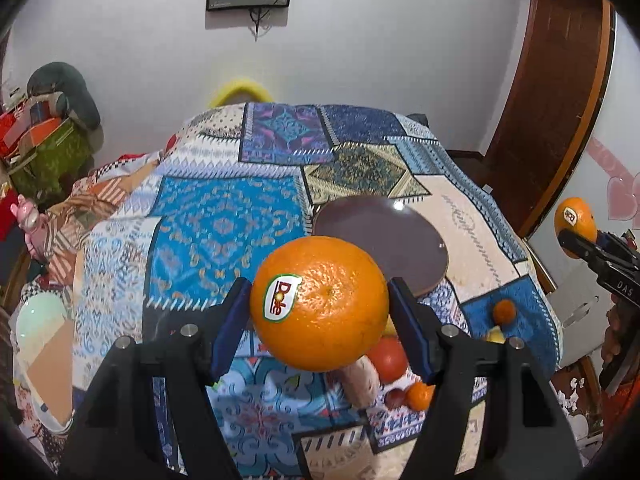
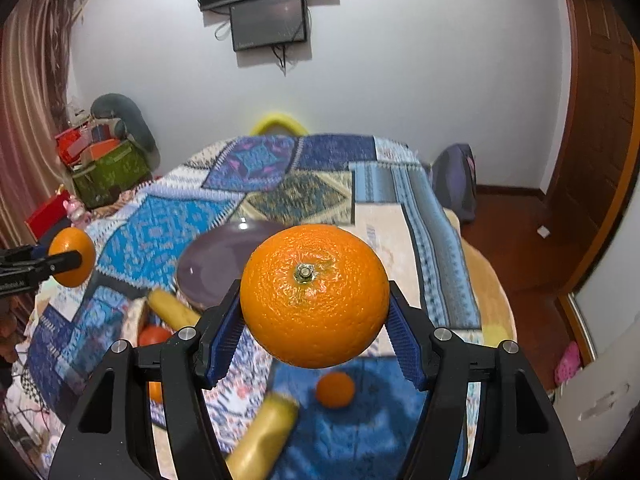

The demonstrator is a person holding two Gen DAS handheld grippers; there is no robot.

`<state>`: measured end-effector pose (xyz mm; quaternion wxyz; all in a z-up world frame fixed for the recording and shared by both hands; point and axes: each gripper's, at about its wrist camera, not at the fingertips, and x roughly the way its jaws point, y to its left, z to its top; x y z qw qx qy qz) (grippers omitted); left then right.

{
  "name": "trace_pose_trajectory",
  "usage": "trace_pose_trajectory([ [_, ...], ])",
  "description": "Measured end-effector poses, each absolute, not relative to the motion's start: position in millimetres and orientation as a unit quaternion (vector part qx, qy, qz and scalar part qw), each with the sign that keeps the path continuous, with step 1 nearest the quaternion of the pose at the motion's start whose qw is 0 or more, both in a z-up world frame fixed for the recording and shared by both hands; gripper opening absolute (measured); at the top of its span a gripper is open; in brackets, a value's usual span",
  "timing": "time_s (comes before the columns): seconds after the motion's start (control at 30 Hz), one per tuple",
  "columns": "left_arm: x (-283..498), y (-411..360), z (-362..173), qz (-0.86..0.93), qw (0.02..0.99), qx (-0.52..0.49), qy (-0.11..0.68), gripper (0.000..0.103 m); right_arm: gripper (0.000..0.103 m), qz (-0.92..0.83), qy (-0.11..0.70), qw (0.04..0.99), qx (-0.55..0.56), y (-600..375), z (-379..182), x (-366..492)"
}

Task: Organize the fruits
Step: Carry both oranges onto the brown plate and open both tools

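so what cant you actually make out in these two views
- Left wrist view: the fruit pile behind the held orange and the left gripper; only slivers of a red fruit show.
- Right wrist view: the yellow fruit is blurred and cut by a finger.
- Both views: the plate is partly covered by the oranges.

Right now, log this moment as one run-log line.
left gripper: shut on stickered orange | right gripper: shut on plain orange | purple plate: bare

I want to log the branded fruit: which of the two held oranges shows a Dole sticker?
The orange in the left gripper. The right gripper's orange shows its stem end instead.
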<state>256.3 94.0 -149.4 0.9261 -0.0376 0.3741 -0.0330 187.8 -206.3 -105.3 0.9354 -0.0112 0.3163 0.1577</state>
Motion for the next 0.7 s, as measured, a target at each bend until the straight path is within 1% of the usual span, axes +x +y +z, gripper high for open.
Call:
trace_pose_trajectory([
  [0.33,292.7,87.2,-145.5,-0.041,0.929,-0.046,0.364,0.068,0.063,0.173,0.285,0.943,-0.016,-184.4,-88.5,213.3],
  [0.7,336.2,78.0,-158.9,-0.046,0.927,-0.040,0.370,0.068,0.063,0.190,0.283,0.939,-0.034,-155.5,-97.6,254.5],
])
